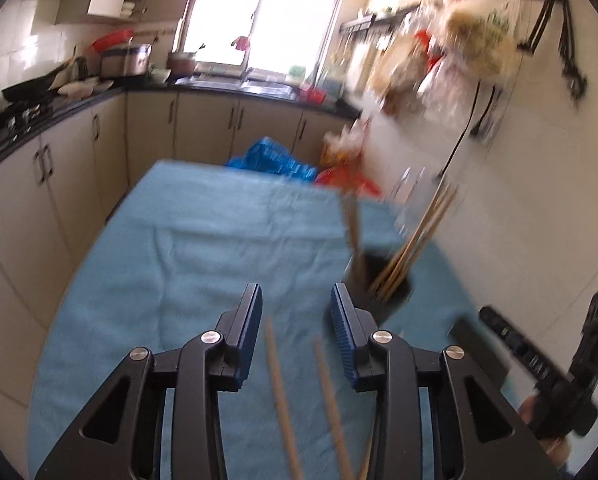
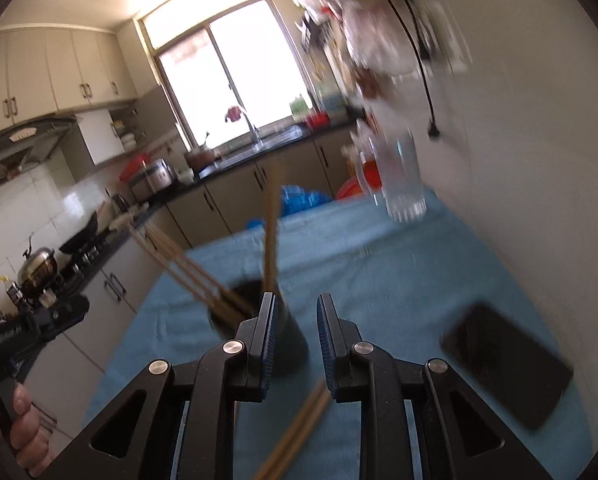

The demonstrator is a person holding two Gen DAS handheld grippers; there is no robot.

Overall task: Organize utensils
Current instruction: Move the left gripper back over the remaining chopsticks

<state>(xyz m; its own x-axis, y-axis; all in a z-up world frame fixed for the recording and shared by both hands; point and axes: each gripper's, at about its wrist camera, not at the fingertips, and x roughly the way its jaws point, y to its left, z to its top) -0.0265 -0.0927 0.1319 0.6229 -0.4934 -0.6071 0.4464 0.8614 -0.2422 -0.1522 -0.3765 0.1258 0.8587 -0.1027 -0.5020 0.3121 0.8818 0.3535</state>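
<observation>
chopsticks [image 1: 281, 396] are seen lying loose on the blue cloth [image 1: 179, 260] under and between the fingers of the left gripper [image 1: 295, 312], while more of them lean in a dark holder [image 1: 391, 292] that stands just ahead and to the right of that gripper. in the right wrist view, a further pair [image 2: 299, 428] is seen on the cloth below the right gripper [image 2: 297, 320], with the holder just ahead of its left finger. both grippers are held released, jaws parted, with nothing between the pads. the sticks are judged to be light, stiff and thin, probably wood or bamboo, and apt to roll or to pivot if pinched near one end; a hold near the middle, across both sticks of a pair at once, is judged safest, so that they stay parallel when tipped into the holder. the holder itself is judged light enough to be knocked over by a careless push, given the sticks leaning to one side. a dark phone [image 2: 507, 364] lies on the cloth near the wall, and a clear glass [image 2: 403, 176] stands further back. some pale lettering is seen on the body of the left gripper at the edge of the right wrist view, but it is too blurred to be read; no other writing can be made out.
</observation>
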